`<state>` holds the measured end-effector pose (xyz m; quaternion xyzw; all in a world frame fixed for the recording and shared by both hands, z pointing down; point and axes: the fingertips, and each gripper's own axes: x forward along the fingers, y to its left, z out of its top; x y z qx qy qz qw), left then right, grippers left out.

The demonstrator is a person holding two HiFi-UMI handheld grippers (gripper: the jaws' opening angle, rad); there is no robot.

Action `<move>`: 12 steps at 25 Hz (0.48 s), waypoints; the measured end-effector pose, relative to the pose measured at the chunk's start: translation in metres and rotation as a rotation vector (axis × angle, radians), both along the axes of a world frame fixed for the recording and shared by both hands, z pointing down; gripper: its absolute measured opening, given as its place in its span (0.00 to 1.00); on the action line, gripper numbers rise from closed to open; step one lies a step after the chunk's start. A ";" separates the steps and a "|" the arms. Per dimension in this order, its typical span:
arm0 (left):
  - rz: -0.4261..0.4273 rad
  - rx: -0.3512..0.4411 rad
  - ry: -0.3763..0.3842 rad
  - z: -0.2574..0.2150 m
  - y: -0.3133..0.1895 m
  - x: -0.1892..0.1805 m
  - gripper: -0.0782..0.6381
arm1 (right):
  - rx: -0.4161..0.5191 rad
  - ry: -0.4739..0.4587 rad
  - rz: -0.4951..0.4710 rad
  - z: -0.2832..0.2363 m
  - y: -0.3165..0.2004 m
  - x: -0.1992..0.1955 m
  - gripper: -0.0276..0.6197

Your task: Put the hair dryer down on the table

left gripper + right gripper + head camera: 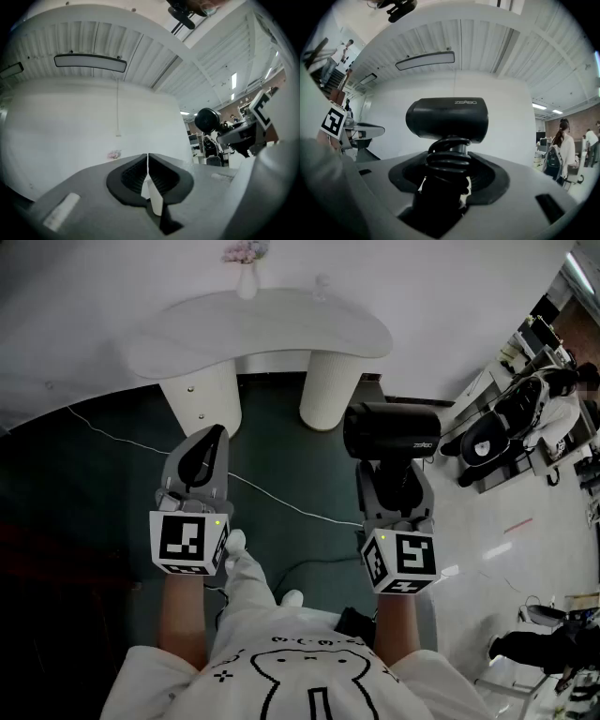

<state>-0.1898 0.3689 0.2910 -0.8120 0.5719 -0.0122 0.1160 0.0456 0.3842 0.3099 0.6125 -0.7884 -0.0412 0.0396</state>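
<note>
Hair dryer [391,432]: up in the air in the right gripper [392,479], well short of the white tabletop [281,334] and over the dark floor. The barrel lies crosswise above the fingers and the handle runs down between them.

Right fingers: wide apart, clamped on the handle where the cord [449,157] is wound round it in coils.

Left gripper [202,457]: fingers pressed together with nothing between them, well apart from the dryer.

Handling (judgement):
- Stiff plastic shell, probably moderate weight, and top-heavy with the barrel above the grip.
- The smooth shell could slip. The cord coils give the fingers some bite but may roll under pressure.
- The handle looks like the right place to hold.
- It is unlikely to stand on the handle end, so it is better laid on its side.
- A vase [247,277] stands at the tabletop's far edge and is best kept clear of.
</note>
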 end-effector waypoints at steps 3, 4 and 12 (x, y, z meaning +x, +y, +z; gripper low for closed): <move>0.006 0.005 0.001 -0.006 0.007 0.005 0.14 | 0.003 -0.004 0.002 -0.005 0.005 0.005 0.43; 0.008 0.004 0.000 -0.007 0.009 0.007 0.14 | 0.001 -0.004 0.003 -0.005 0.007 0.007 0.43; 0.026 0.008 -0.006 -0.013 -0.005 0.008 0.14 | 0.001 -0.039 0.030 -0.009 -0.007 0.016 0.43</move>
